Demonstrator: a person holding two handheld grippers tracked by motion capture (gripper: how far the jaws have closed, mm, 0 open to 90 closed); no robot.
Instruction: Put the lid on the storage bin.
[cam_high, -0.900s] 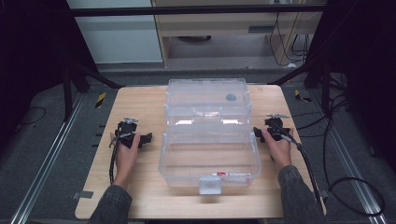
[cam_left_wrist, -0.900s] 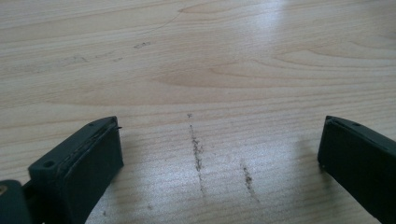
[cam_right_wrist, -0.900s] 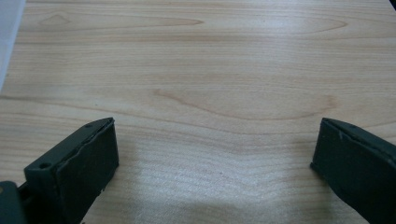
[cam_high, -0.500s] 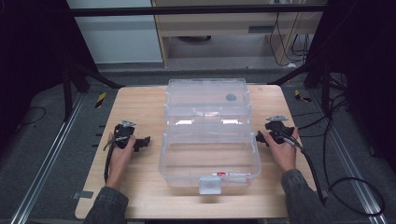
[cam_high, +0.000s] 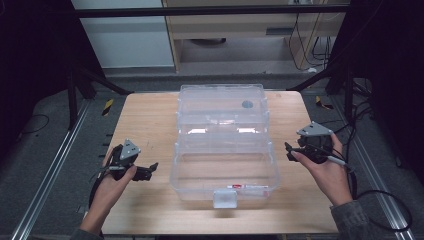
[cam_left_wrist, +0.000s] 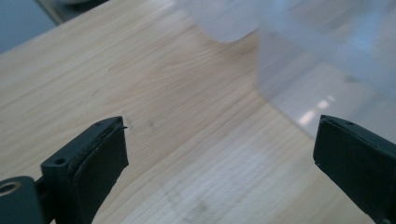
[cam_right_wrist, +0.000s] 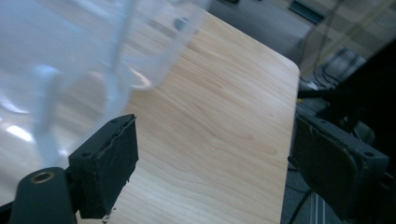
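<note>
A clear plastic box (cam_high: 225, 172) stands in the middle of the wooden table (cam_high: 150, 125), its lid (cam_high: 222, 107) folded back behind it and a white latch (cam_high: 225, 198) at its front. My left gripper (cam_high: 149, 171) lies low to the left of the box, jaws pointing at its side wall, open and apart from it. In the left gripper view the left gripper (cam_left_wrist: 219, 128) frames bare wood, with the box (cam_left_wrist: 327, 70) just ahead. My right gripper (cam_high: 289, 152) hovers open at the box's right side. The right gripper (cam_right_wrist: 213, 126) has nothing between its jaws; the box (cam_right_wrist: 70, 56) is blurred at upper left.
A small grey disc (cam_high: 247, 104) sits on the lid. The table's right edge (cam_right_wrist: 289, 116) drops to a dark floor with cables (cam_high: 380, 200). Metal rails (cam_high: 45, 180) run along both sides of the table. A cabinet (cam_high: 240, 30) stands behind it.
Both hands have drawn back toward the near edge of the table, the left one farther and outward from the box. The box has not moved.
</note>
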